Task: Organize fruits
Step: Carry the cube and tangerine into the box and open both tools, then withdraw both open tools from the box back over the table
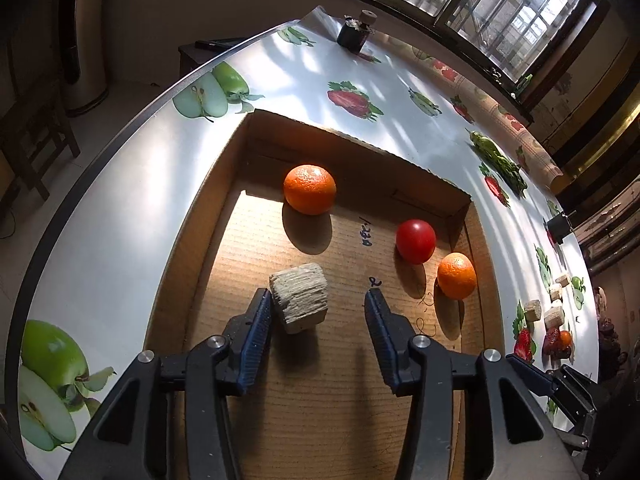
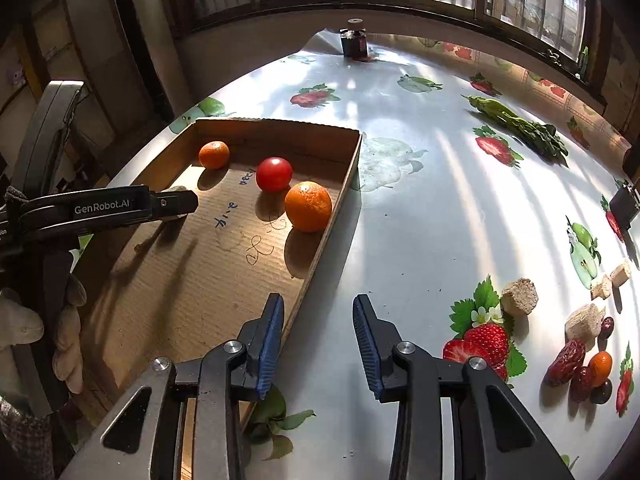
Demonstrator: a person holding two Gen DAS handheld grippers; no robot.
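A shallow cardboard tray [image 1: 224,216] [image 2: 192,272] lies on the fruit-print table. In it are two oranges [image 1: 309,189] [image 1: 456,275], a red tomato [image 1: 415,240] and a beige fibrous chunk [image 1: 300,297]. My left gripper [image 1: 316,308] is open over the tray; the chunk rests by its left finger, not clamped. In the right wrist view the tomato [image 2: 274,174] and oranges [image 2: 308,206] [image 2: 214,155] show, with the left gripper [image 2: 176,204] beside them. My right gripper [image 2: 318,316] is open and empty over the tray's right edge.
At the table's right lie more beige chunks [image 2: 519,296] [image 2: 582,322], red dates [image 2: 566,362], a small orange [image 2: 600,362] and a dark berry [image 2: 601,393]. Green leafy stalks [image 2: 516,124] lie farther back. A dark jar [image 2: 354,42] stands at the far edge by the window.
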